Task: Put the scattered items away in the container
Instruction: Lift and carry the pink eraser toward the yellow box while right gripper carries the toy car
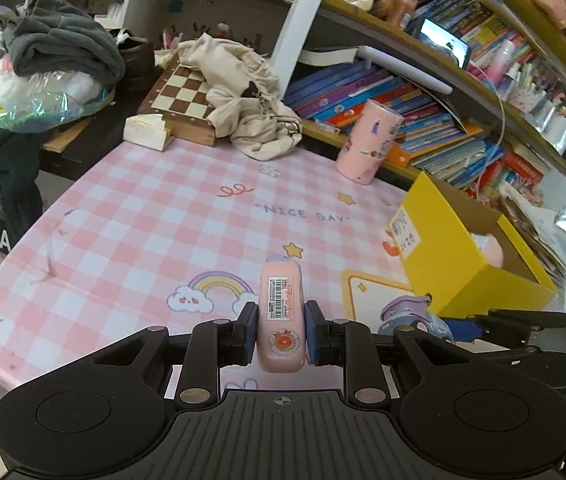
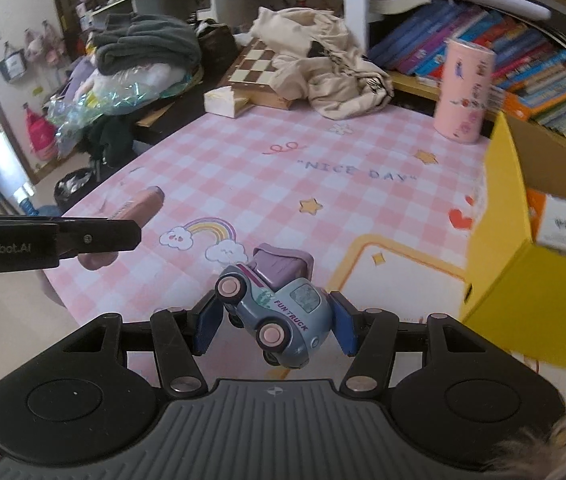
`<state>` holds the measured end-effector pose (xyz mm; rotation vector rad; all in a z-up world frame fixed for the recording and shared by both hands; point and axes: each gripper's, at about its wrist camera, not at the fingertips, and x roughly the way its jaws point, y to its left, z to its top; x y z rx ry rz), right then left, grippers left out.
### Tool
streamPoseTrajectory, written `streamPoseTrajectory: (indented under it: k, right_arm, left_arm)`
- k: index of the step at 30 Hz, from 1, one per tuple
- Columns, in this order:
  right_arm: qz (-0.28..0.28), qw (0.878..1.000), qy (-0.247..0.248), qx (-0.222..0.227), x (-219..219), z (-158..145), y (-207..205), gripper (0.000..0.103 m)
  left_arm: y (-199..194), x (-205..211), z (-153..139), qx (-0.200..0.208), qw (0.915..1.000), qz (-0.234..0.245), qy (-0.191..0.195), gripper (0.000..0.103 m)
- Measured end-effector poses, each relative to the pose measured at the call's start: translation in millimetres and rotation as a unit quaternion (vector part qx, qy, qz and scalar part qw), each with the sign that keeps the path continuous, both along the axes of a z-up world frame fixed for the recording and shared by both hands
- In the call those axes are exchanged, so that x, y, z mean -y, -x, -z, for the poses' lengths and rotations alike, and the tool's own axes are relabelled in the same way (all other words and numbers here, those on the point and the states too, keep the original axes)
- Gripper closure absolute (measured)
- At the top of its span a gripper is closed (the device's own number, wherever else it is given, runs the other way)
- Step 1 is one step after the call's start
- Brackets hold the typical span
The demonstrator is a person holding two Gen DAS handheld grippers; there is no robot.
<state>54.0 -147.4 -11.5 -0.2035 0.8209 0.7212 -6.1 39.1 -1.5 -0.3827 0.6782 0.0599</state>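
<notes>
My left gripper (image 1: 279, 330) is shut on a pink bottle (image 1: 281, 312) with a barcode label, held above the pink checked table mat (image 1: 143, 232). The bottle and left gripper also show at the left of the right wrist view (image 2: 139, 210). My right gripper (image 2: 277, 326) is shut on a blue toy truck (image 2: 279, 312) with pink wheels and a purple back, tilted in the fingers; it also shows in the left wrist view (image 1: 411, 316). The yellow cardboard box (image 1: 455, 264) stands open at the right, close to the right gripper (image 2: 499, 248), with a pink soft item inside.
A pink printed tumbler (image 1: 367, 140) stands at the back right by the bookshelf (image 1: 423, 120). A chessboard (image 1: 181, 94), beige cloth (image 1: 243, 96) and white box (image 1: 147, 132) lie at the back. Piled clothes (image 1: 55, 44) sit at the left.
</notes>
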Motion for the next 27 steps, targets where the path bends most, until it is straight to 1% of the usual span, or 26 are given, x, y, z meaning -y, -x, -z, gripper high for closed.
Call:
streamPoseTrajectory:
  k: [4, 9, 14, 22, 27]
  right_arm:
    - [0.009, 1.0, -0.001, -0.002, 2, -1, 11, 0.048]
    - [0.022, 1.0, -0.002, 0.01, 5, -6, 24, 0.048]
    - [0.044, 0.999, 0.003, 0.023, 13, -9, 34, 0.048]
    - [0.055, 0.998, 0.016, 0.03, 21, -9, 53, 0.048]
    - [0.081, 0.996, 0.018, 0.033, 32, -9, 59, 0.048]
  left_arm:
    - [9, 8, 3, -0.005, 0.9998, 0.018, -0.008, 0.08]
    - [23, 11, -4, 0.012, 0.9995, 0.025, -0.018, 0.08]
    - [32, 6, -7, 0.022, 0.9996, 0.019, -0.008, 0.08]
    - [36, 14, -5, 0.024, 0.9987, 0.044, 0.003, 0.08]
    - [39, 20, -5, 0.027, 0.9979, 0.059, 0.006, 0.08]
